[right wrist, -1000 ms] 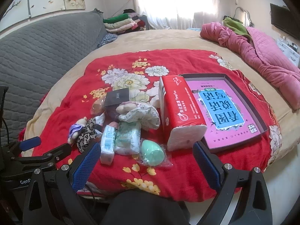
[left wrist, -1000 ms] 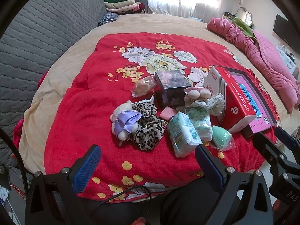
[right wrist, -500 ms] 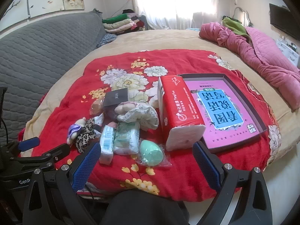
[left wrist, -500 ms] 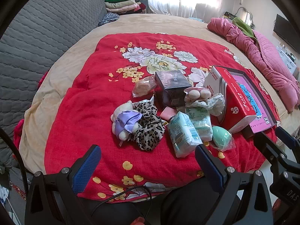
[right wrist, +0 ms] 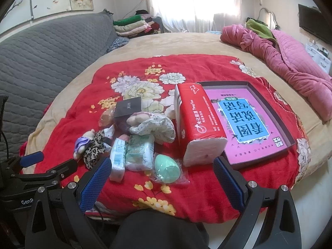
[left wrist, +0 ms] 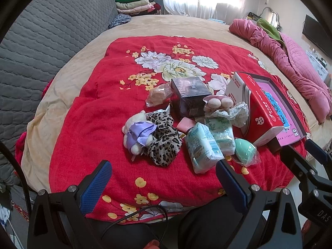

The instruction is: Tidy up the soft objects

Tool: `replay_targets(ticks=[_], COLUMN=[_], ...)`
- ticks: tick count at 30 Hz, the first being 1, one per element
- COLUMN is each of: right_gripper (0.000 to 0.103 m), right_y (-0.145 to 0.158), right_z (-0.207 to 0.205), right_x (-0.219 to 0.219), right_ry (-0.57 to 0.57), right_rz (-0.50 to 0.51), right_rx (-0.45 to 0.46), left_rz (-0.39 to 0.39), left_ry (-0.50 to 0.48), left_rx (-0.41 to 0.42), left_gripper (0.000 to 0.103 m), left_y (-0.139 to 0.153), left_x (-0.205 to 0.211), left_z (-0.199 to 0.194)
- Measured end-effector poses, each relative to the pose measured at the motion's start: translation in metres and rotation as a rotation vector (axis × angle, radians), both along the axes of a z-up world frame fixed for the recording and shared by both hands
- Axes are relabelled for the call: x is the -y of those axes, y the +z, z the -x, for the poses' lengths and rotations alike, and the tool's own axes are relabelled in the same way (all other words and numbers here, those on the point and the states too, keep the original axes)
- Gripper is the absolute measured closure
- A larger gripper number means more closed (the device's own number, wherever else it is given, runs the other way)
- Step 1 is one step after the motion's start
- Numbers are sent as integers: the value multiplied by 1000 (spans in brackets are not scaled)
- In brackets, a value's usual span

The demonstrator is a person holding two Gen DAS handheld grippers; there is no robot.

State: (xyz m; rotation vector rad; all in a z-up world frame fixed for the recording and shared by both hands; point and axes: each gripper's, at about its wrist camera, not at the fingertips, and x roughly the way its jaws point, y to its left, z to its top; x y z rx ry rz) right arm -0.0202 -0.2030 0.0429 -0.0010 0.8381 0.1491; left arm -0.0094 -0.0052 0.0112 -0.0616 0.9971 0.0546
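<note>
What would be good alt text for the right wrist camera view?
An open right gripper hovers at the near edge of a red floral blanket, holding nothing. Ahead lie a bagged mint sponge, tissue packs, a red tissue brick and a shallow box.

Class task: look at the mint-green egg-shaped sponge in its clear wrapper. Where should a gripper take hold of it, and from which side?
Grip the mint-green sponge across its wider lower body, approaching from the near bed edge with the right gripper, which is open and closest. Its near side looks clear; the red tissue pack crowds the far right, and loose wrapper alone would probably slip.
</note>
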Motion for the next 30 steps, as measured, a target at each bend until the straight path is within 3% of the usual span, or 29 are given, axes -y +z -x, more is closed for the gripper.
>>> replay_targets(ticks=[18, 30], right_gripper=[5, 5], right_y=[-6, -40], right_z=[-3, -19], right_x=[0, -1], right_ry=[-1, 6], right_rz=[14, 56], right_rx=[-14, -88], left_rz=[10, 52], left_ry=[7, 79], left_rx=[-15, -69], left_gripper=[2, 2], left_y=[-11, -37], left_x=[-1, -34], left_z=[1, -11])
